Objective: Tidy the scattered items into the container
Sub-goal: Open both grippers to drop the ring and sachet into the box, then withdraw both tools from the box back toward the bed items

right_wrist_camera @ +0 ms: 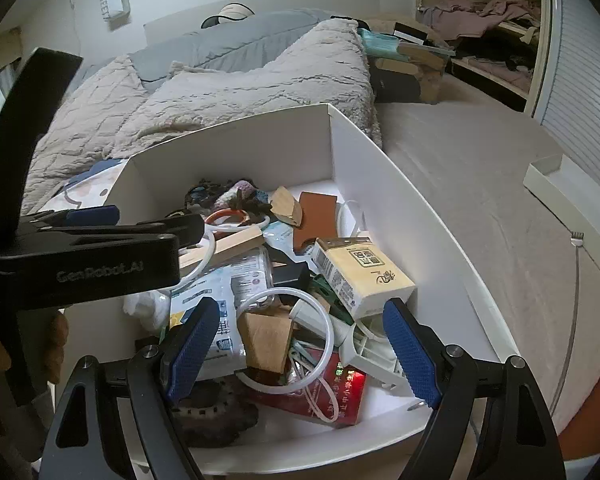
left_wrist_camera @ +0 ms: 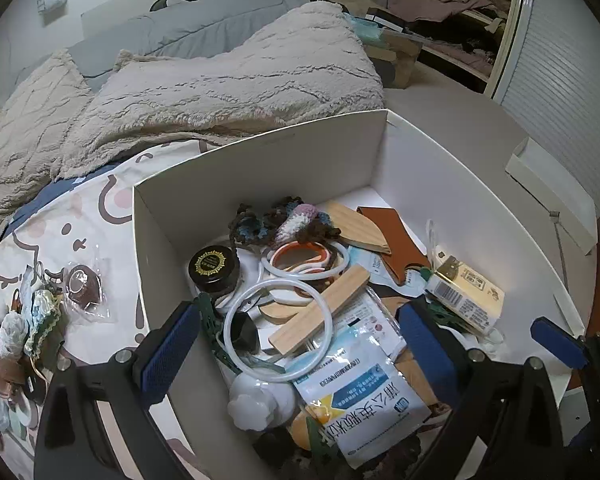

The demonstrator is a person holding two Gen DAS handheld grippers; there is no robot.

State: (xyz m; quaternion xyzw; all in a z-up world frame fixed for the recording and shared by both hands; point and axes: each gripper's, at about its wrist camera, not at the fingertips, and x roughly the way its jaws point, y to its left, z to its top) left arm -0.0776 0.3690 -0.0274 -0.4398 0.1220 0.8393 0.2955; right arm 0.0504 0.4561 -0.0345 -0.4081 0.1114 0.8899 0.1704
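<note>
A white cardboard box sits on the bed and holds many small items: white rings, a wooden strip, a black-lidded jar, a medicine packet and a yellow carton. My left gripper is open and empty, hovering over the box's left side. Loose packets and trinkets lie on the sheet left of the box. My right gripper is open and empty over the box's near right part, above a white ring and red packet.
A fluffy beige blanket lies behind the box. A patterned sheet is to its left. A white lid lies on the right. An open wardrobe stands at the back right. The left gripper's body crosses the right wrist view.
</note>
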